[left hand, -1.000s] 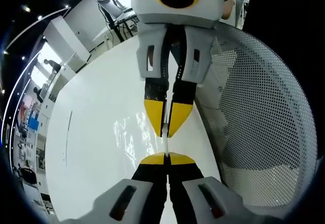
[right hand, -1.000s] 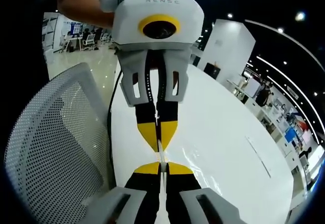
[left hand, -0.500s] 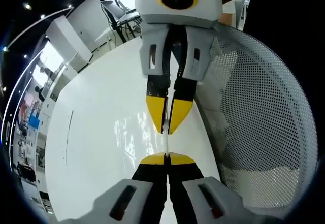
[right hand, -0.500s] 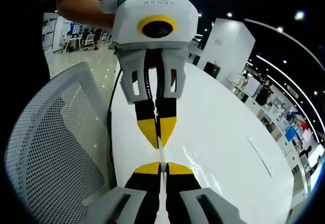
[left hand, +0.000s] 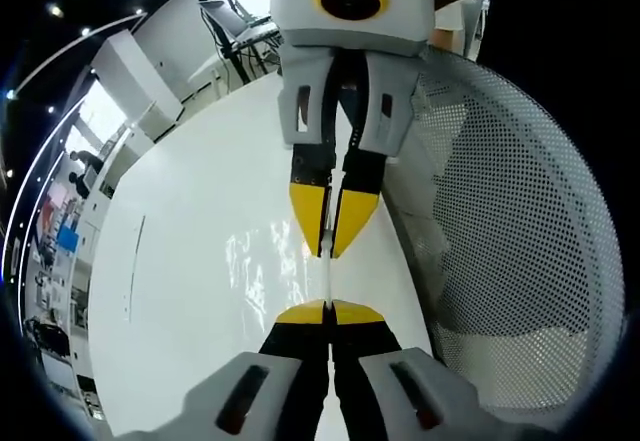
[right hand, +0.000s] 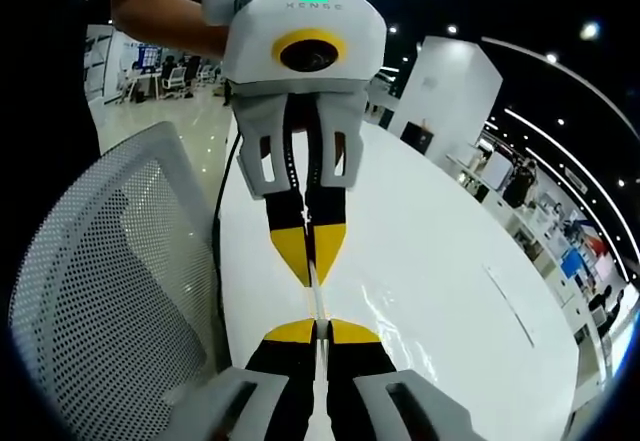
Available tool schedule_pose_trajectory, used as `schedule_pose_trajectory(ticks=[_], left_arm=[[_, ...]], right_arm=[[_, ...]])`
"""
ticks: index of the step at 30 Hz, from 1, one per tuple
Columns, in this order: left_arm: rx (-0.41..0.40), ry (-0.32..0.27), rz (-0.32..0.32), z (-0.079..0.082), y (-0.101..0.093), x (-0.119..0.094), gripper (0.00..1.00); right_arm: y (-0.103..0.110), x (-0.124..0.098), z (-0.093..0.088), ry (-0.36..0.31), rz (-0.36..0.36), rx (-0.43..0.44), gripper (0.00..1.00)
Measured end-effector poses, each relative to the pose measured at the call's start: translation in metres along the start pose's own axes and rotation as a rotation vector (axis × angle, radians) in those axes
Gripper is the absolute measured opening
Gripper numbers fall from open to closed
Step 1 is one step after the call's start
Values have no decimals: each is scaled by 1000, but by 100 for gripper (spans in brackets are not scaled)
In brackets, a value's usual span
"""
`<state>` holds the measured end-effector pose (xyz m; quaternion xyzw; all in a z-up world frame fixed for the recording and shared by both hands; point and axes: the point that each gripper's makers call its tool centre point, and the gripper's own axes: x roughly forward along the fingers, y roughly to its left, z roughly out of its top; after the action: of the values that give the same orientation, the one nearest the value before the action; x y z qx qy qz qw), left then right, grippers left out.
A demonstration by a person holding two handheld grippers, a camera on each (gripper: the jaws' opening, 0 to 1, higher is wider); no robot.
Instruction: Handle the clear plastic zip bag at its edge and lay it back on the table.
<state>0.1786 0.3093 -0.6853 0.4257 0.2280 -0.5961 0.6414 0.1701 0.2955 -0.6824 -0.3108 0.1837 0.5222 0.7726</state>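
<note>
Two hand-held tongs face each other tip to tip above a glossy white bench (left hand: 190, 291), each pinching one edge of a clear plastic zip bag (left hand: 328, 279) stretched taut between them. In the left gripper view, the left tongs (left hand: 329, 312) rise from the bottom with their yellow tips clenched on the thin, edge-on strip of the bag, while the right tongs (left hand: 331, 249) reach in from the top, their yellow tips closed on the strip's far end. In the right gripper view the arrangement is mirrored: the right tongs (right hand: 313, 330) grasp the near end of the bag (right hand: 314, 299) and the left tongs (right hand: 308, 273) come down from above, clamped on the other end, with a person's hand (right hand: 165, 16) showing behind the white housing. The bag is held off the bench surface, and its film shows as glinting wrinkles over the white top (right hand: 440, 291) just beside the tongs. A white perforated mesh chair back (left hand: 510, 221) stands at the bench's edge, to the right in the left gripper view and to the left (right hand: 110, 291) in the right gripper view. An open, brightly lit hall with white pillars lies behind.
</note>
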Motion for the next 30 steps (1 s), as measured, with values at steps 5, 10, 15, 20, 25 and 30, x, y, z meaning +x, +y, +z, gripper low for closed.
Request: schedule_pose_trajectory(ticks=[5,10,15,20,25,30], left_arm=[[9,6,-9,-2,-3,-3,0],[11,15,-14,-3,-3,-2,0],[9,13,-13,-1,-1,-1,0],[12,9,-11,-1,-1,0,0],[8,15,-16,-3,-2,-1,0],[0,18,-13,-3,-3,-2,0]], right_arm=[[3,1,2,-6,4,2,0],[3,3,2,-7,2,11,0],[3,1,0,-4,1,13,0],[1,0,0,-10,-5,19,0],[4,1,1,-12,0,18,0],[5,1,1,-13,2,17,0]])
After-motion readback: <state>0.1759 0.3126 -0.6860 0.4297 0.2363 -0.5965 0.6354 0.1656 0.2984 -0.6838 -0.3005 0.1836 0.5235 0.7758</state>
